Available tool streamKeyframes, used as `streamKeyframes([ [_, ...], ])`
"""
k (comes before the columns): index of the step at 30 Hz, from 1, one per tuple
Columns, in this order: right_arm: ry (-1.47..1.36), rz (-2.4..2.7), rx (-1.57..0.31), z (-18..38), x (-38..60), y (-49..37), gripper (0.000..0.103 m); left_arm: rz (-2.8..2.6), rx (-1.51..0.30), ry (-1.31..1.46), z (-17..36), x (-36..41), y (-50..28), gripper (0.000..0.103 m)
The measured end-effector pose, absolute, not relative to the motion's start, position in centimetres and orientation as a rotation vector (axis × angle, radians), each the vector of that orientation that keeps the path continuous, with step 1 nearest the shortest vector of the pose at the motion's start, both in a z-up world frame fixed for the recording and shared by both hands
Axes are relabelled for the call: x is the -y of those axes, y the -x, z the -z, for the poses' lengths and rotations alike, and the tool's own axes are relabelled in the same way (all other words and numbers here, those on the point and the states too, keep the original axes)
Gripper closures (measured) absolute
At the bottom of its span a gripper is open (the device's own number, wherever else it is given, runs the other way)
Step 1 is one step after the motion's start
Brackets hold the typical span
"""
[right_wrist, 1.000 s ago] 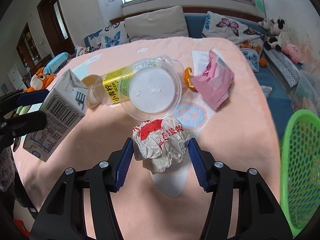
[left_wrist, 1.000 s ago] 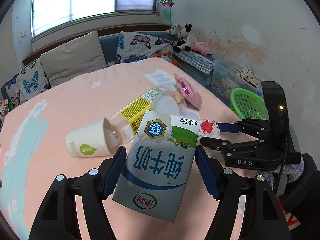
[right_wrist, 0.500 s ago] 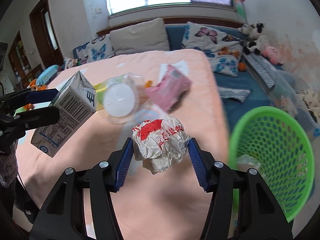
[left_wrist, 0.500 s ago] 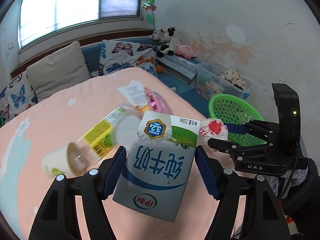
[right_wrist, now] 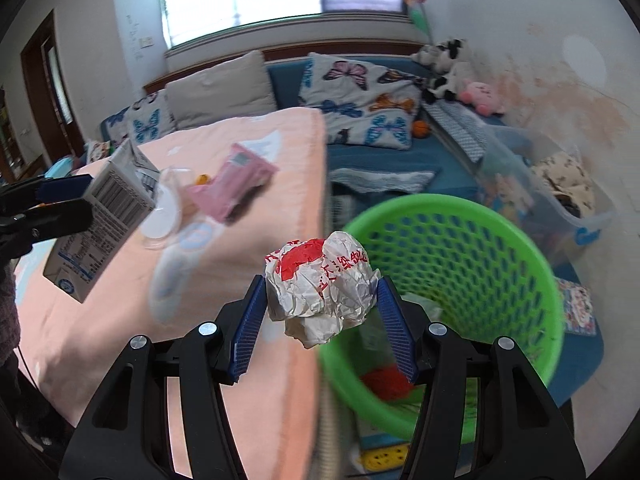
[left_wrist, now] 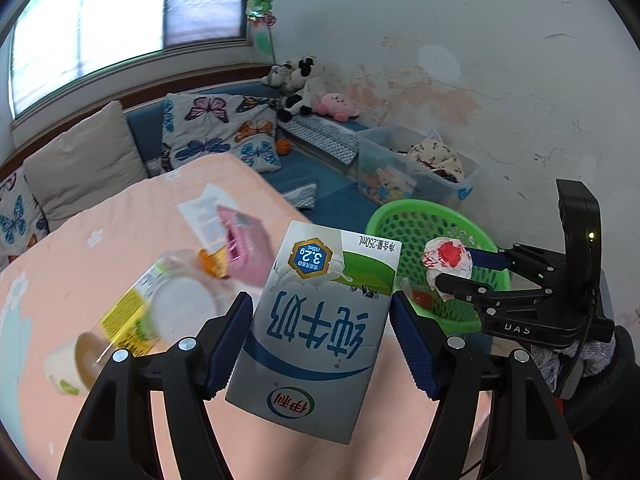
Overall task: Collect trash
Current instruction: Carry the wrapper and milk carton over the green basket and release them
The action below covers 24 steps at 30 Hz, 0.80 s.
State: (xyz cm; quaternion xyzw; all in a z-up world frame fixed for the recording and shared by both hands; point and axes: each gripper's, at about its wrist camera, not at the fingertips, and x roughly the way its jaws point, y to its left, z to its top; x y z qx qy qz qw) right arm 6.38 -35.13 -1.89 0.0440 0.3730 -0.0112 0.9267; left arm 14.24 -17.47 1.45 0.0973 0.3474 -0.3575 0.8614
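Observation:
My left gripper (left_wrist: pixel 320 340) is shut on a white, blue and green milk carton (left_wrist: pixel 316 328), held in the air above the peach bed; the carton also shows in the right wrist view (right_wrist: pixel 100 220). My right gripper (right_wrist: pixel 320 324) is shut on a crumpled white and red paper ball (right_wrist: pixel 320 276), held at the bed's edge next to the rim of a green mesh basket (right_wrist: pixel 500 240). The basket (left_wrist: pixel 404 224) and the paper ball (left_wrist: pixel 446 258) also show in the left wrist view. Some trash lies in the basket's bottom.
On the bed (left_wrist: pixel 100 248) lie a pink packet (left_wrist: pixel 248 248), a clear bottle with a yellow label (left_wrist: pixel 136 312), a paper cup (left_wrist: pixel 76 364) and a white paper (left_wrist: pixel 208 208). A clear storage bin (left_wrist: pixel 416 172) stands behind the basket. Pillows line the far side.
Both grippers have swung right, off the middle of the bed toward the green basket, each keeping its hold. The basket now fills the right wrist view.

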Motion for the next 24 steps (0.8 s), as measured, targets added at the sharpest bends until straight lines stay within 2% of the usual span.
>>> streamKeyframes([
  [16,-0.14,0.218,-0.809,4.0,44.2,-3.9,0.042,0.831,-0.749,-0.22,-2.0,26.3,-14.4,0.035],
  [24,-0.174,0.251,-0.807,4.7,45.9,-2.5,0.033,0.855,-0.777,-0.236,-1.4,30.2,-14.6,0.035],
])
